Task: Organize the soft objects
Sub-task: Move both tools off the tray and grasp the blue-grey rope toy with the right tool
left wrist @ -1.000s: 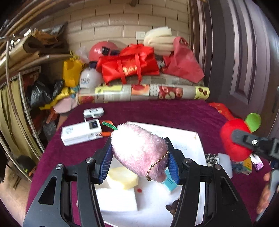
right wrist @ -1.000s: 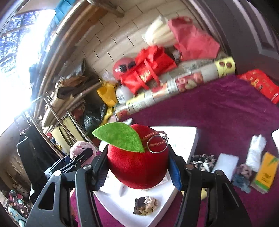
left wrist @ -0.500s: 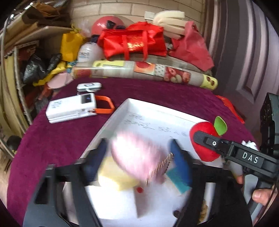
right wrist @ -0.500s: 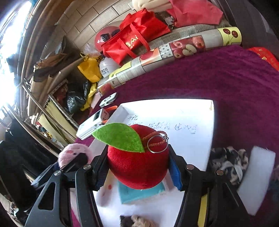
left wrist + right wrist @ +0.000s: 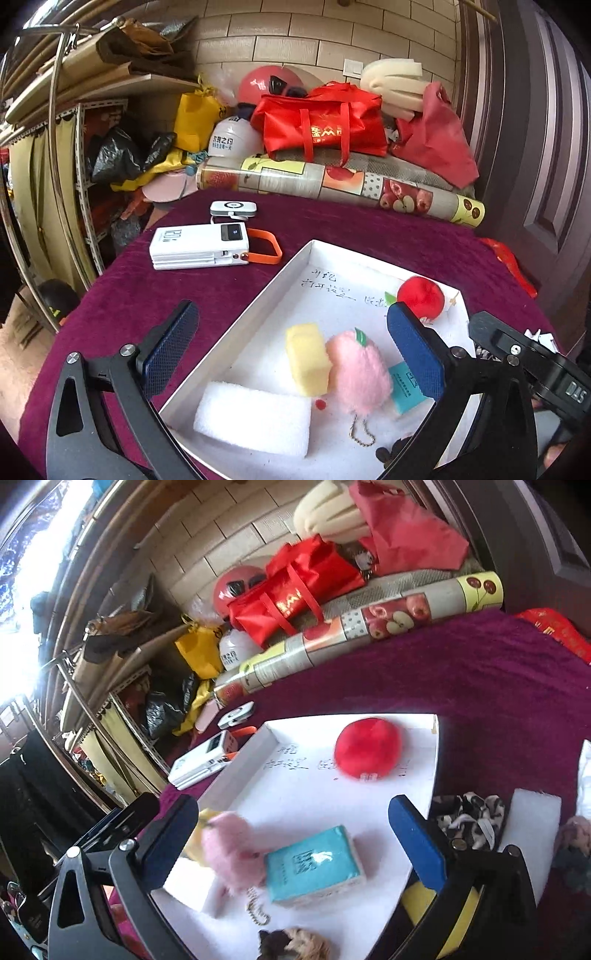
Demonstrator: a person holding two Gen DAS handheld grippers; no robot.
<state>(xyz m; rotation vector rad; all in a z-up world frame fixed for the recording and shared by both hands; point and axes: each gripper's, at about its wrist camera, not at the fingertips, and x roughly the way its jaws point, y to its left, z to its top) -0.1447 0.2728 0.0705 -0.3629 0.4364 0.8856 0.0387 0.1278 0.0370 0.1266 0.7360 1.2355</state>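
A white tray lies on the purple cloth. In it, a pink plush peach with a bead chain lies between a yellow sponge and a teal tissue pack. A white foam block is at the near edge. A red plush apple rests by the tray's far corner. My left gripper hovers over the peach, its jaws opening and touching nothing. In the right wrist view the apple lies free ahead of my right gripper, whose jaws are also opening, above the tissue pack.
A white power bank with an orange strap and a small white device lie left of the tray. A patterned roll and red bags line the back. Right of the tray sit a black-and-white scrunchie and foam.
Both grippers have opened wide and sunk a little. The pink peach left the left jaws and the red apple left the right jaws; both now lie in the tray.
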